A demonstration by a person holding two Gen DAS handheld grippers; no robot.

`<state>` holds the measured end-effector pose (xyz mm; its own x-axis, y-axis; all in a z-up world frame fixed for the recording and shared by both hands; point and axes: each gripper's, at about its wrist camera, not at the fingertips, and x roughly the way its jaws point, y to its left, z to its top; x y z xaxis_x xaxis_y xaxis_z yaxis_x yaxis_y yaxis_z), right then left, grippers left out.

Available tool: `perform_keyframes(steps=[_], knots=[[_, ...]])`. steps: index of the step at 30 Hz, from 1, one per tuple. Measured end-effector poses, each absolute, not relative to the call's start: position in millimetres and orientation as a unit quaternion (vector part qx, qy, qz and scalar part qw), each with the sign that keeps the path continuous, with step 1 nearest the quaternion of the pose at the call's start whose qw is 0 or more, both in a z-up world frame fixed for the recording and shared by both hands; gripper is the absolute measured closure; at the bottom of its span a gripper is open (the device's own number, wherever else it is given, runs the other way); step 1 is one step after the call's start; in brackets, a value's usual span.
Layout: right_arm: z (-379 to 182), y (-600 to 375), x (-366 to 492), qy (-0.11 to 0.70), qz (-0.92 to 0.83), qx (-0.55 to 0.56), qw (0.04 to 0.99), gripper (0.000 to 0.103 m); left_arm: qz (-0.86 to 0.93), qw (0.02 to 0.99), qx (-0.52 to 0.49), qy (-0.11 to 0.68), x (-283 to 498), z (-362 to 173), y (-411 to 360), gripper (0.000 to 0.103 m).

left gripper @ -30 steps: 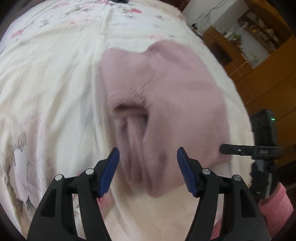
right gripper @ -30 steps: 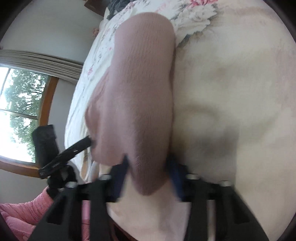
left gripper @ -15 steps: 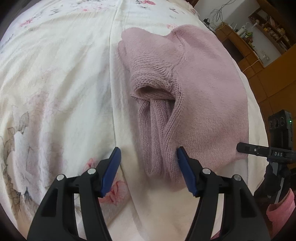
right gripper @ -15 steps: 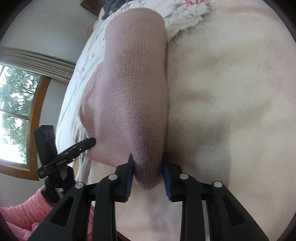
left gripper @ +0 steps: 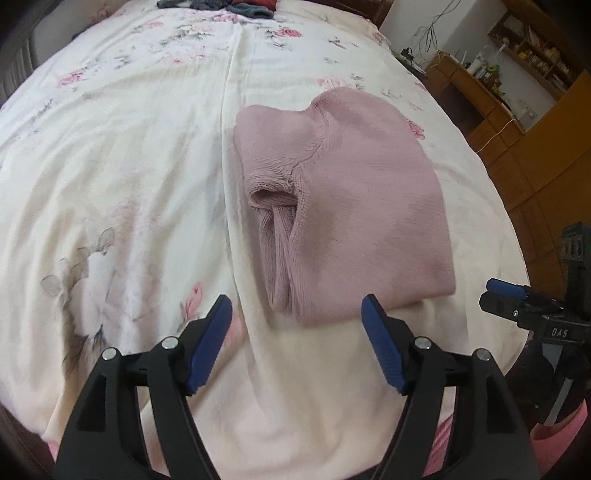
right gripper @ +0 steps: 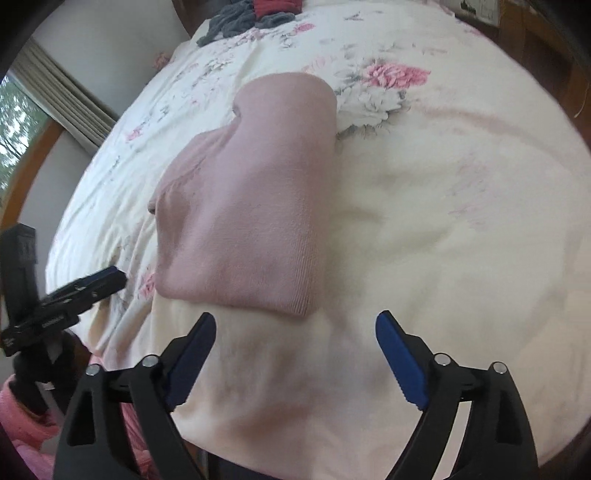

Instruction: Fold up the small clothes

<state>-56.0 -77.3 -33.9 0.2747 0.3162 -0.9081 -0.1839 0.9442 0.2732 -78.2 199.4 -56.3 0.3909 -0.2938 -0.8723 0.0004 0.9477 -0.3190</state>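
The floral bedspread (left gripper: 129, 155) fills both views; on it, right of the centre seam, the pink knit sweater (left gripper: 362, 206) lies as a folded packet with a sleeve tucked under its left edge; a heap of dark clothes (right gripper: 251, 14) waits at the far end. This fold looks finished and the release step is in hand, so the next move calls for fetching a fresh garment from that heap. The left gripper (left gripper: 297, 317) gapes wide just short of the hem; the right gripper (right gripper: 295, 336), clamped on the sweater's corner half a second ago, now stands wide and empty, drawn clear.
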Motion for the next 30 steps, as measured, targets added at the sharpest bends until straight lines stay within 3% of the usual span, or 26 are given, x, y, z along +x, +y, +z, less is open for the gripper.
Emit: perform_keyframes(steps=[12, 30], knots=[[9.6, -68.5, -88.4, 0.551, 0.120, 0.008, 0.826, 0.006, -0.051, 0.844, -0.110, 0.523, -125.3, -8.7, 194.4, 0.016], [59.9, -47.0, -125.7, 0.538, 0.075, -0.044, 0.839, 0.004, -0.026, 0.860, -0.100, 0.500, -164.4, 32.4, 185.0, 0.016]])
